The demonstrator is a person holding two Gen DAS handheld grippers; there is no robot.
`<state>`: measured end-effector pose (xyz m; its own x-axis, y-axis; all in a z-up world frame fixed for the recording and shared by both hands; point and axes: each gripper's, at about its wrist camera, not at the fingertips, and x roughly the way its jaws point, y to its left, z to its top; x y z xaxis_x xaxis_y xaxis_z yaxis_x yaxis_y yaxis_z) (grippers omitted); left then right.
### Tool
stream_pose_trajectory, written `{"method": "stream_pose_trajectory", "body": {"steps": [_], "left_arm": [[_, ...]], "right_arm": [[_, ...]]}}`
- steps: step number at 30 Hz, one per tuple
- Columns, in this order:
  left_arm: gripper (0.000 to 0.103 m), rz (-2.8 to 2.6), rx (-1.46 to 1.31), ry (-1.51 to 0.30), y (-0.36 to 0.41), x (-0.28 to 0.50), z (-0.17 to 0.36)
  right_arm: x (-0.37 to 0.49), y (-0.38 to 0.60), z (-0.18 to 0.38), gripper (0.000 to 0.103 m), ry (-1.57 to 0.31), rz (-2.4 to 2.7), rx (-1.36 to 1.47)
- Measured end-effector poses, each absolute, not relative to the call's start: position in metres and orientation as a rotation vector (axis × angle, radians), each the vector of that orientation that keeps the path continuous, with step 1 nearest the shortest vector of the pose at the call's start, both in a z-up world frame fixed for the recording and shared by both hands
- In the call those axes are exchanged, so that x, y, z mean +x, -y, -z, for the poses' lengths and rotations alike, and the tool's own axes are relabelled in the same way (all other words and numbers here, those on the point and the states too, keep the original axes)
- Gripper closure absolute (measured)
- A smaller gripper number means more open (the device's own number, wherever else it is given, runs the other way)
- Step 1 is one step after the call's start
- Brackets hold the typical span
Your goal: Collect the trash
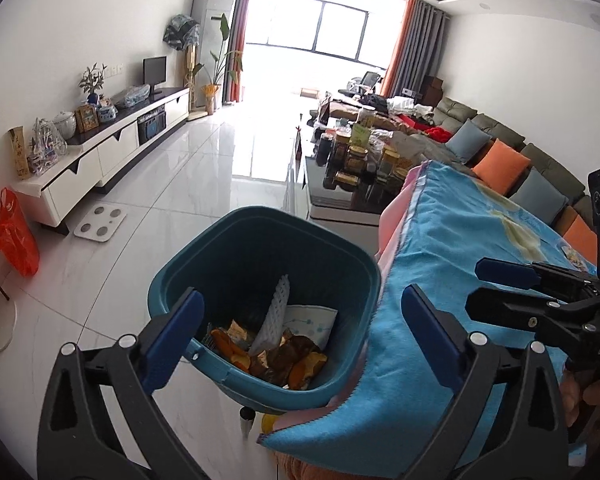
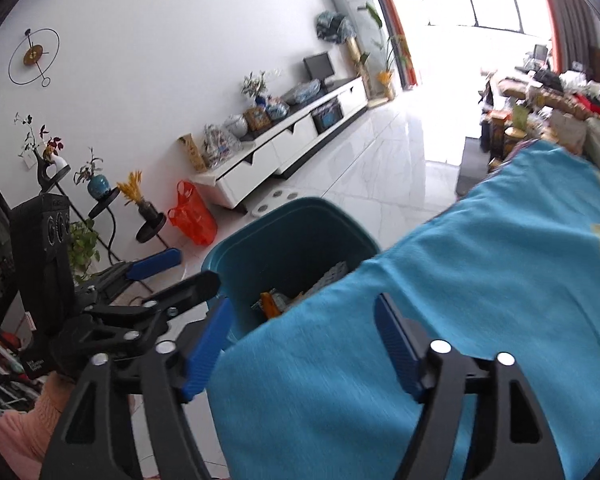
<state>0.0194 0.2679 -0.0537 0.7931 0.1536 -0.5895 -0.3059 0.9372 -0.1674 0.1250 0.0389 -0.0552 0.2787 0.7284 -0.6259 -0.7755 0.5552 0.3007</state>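
Observation:
A teal trash bin (image 1: 260,216) stands on the floor against the edge of a table draped in a blue cloth (image 1: 480,232). Inside it lie orange peels (image 1: 228,346), a white foam net (image 1: 274,312) and a paper wrapper (image 1: 312,320). My left gripper (image 1: 304,308) is open above the bin's near rim, with nothing between its fingers. My right gripper (image 2: 304,308) is open over the blue cloth (image 2: 460,280), also holding nothing, with the bin (image 2: 300,202) just ahead on its left. Each gripper shows in the other's view: the right gripper (image 1: 480,286) and the left gripper (image 2: 188,272).
A white TV cabinet (image 1: 112,152) runs along the left wall, with a red plastic bag (image 1: 14,236) and a bathroom scale (image 1: 100,222) on the floor before it. A coffee table with several jars (image 1: 356,160) and a sofa with cushions (image 1: 500,160) lie beyond. Plant stands (image 2: 104,200) are at the left.

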Motion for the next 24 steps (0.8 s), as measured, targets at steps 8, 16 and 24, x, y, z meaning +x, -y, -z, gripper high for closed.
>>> {"method": "stream_pose_trajectory", "body": {"steps": [8,16,24], "left_arm": [[0.006,-0.161,-0.182,-0.484,-0.196,0.0,0.028],[0.006,-0.078,-0.116,-0.37,-0.117,0.005,0.011],[0.006,-0.032,-0.071,-0.267,-0.059,0.01,-0.001]], "right_arm": [[0.085,0.058,0.039,0.007,-0.591,-0.808,-0.038],[0.055,0.14,0.035,0.007,-0.453,-0.506,-0.02],[0.037,0.198,0.027,0.007,-0.326,-0.303,0.017]]}}
